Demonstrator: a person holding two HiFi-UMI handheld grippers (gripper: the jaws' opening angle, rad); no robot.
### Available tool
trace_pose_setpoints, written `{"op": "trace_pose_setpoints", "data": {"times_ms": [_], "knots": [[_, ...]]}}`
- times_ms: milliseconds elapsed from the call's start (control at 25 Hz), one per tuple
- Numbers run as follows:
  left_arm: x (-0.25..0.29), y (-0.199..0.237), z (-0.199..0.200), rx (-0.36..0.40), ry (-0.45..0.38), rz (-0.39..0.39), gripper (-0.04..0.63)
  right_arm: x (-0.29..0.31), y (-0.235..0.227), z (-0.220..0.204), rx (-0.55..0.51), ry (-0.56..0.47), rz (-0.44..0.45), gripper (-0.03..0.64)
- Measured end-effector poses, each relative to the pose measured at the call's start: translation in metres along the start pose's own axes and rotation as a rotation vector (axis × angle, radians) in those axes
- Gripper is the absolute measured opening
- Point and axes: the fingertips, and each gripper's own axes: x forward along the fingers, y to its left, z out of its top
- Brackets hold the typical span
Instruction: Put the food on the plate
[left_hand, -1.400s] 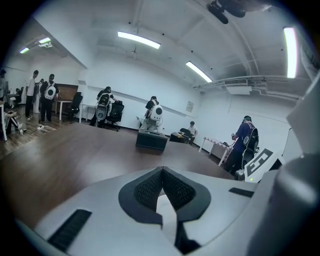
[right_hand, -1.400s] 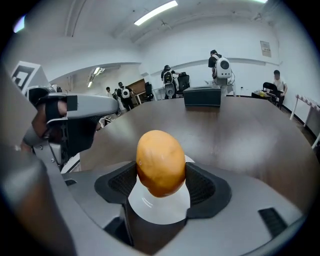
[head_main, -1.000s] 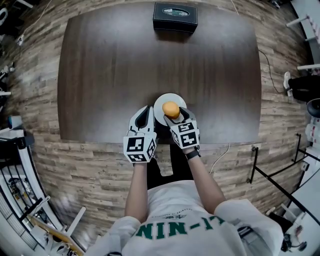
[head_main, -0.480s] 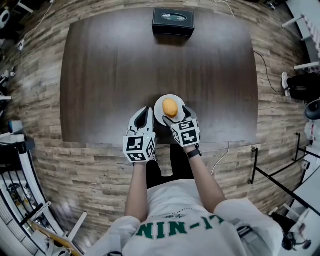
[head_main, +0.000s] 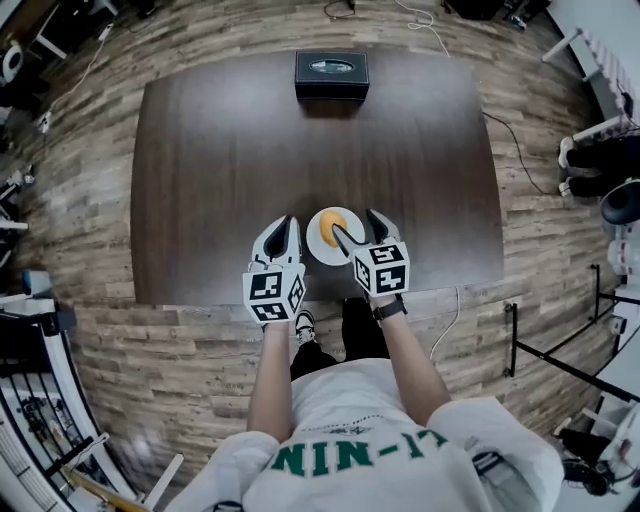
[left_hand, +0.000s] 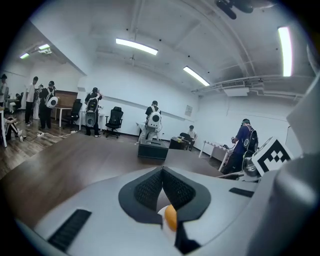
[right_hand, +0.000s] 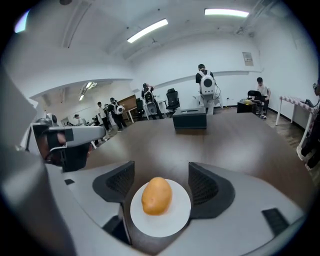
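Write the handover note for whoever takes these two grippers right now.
Left gripper: fingers shut, empty, just left of the plate.
Right gripper: open, holding nothing. Its fingers have just been closing a little, and the potato lies below them, not gripped.
Things: the potato rests on the white plate, which sits near the person's edge of the table.
Done: the food is on the plate.
Left: probably only to draw both grippers clear.

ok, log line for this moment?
potato: on plate | right tool: open, jaws just narrowed, empty | left tool: shut
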Motion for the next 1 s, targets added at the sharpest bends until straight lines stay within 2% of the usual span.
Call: {"op": "trace_pose_setpoints", "data": {"times_ms": [320, 560, 760, 1000], "knots": [[-0.011, -0.009, 0.062, 0.037, -0.098, -0.042, 0.014, -0.045, 0.004, 0.074, -0.038, -0.171, -0.038, 0.270], [-0.024, -0.027, 0.116, 0.086, -0.182, -0.102, 0.014, -0.083, 0.014, 0.127, -0.071, -0.307, -0.055, 0.202], [-0.037, -0.038, 0.160, 0.138, -0.251, -0.106, 0.014, -0.119, 0.024, 0.170, -0.115, -0.435, -0.074, 0.150], [-0.050, -0.055, 0.193, 0.191, -0.301, -0.104, 0.014, -0.159, 0.024, 0.206, -0.136, -0.551, -0.118, 0.084]]}}
